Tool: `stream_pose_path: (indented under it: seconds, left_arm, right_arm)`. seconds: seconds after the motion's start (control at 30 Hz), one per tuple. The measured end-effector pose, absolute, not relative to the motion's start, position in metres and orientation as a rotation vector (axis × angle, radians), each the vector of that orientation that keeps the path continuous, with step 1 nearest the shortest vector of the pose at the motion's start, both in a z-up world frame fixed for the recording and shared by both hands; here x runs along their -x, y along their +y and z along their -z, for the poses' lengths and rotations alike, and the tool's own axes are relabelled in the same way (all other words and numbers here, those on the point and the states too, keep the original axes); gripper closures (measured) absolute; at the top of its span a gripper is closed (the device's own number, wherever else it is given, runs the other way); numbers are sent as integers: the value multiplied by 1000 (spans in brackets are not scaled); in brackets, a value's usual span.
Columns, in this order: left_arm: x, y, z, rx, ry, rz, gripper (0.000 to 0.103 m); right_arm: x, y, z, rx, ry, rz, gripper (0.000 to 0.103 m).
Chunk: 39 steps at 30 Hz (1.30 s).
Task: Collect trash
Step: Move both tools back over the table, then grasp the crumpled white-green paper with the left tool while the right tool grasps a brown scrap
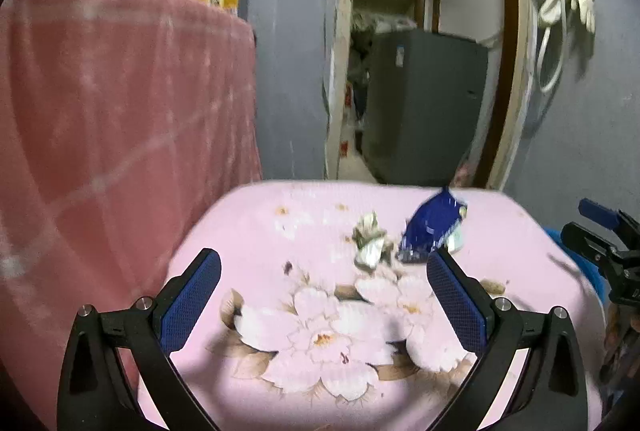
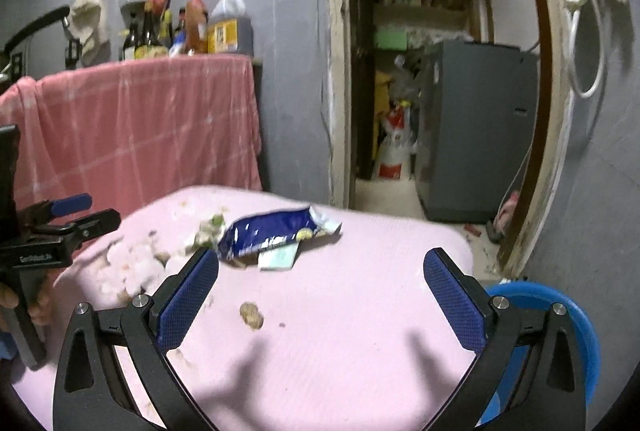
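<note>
A blue snack wrapper lies on the pink flowered cloth near its far edge; it also shows in the right wrist view. A crumpled paper wad lies just left of it, seen too in the right wrist view. A small pale-green packet sticks out under the wrapper. My left gripper is open and empty, short of the trash. My right gripper is open and empty, with the wrapper just beyond its left finger.
A blue bin stands at the right beside the table. A pink-draped counter with bottles is at the left. A doorway with a grey appliance lies ahead. A brown crumb lies on the cloth.
</note>
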State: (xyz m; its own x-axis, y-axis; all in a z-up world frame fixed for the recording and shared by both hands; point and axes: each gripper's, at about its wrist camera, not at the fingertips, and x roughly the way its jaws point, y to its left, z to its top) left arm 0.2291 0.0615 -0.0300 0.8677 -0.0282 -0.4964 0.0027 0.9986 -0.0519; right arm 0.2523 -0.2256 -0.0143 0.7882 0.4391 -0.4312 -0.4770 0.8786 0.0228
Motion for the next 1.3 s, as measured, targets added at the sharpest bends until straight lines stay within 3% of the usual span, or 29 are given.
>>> stream_pose_path:
  seconds: [0.17,0.23,0.3,0.57,0.63,0.83,1.0,1.17,1.3]
  left_arm:
    - [-249,60,43,65,632,38,2]
    - [-257,61,47,81,665,50,2]
    - [-269,60,51,89,705,54,3]
    - [-294,58,59,91,784,70,7]
    - [-298,57,59,81,792,80,9]
    - [-319,47,66,32,835,104,24]
    - [-333,40,69,0,858,112,36]
    - [-339,38,70,-9,870,134,54]
    - [-340,41,71,1,871,150,61]
  right_arm:
    - [-258,-218,25,99,518,-537,0]
    - [-262,-214,29,105,545,-550,6]
    - [-265,-210,34,119,577,-568,19]
    - [-271,-196,54,138,698,-651,40]
    - [-273,-192,58,153,727,-658,52]
    - [-280,-182,68,189,803,-681,67]
    - [-286,-174,68,229,823,-680,88]
    - [-289,-171,67,234,823,-668,90]
    - [-288,-172,67,234,812,-664,90]
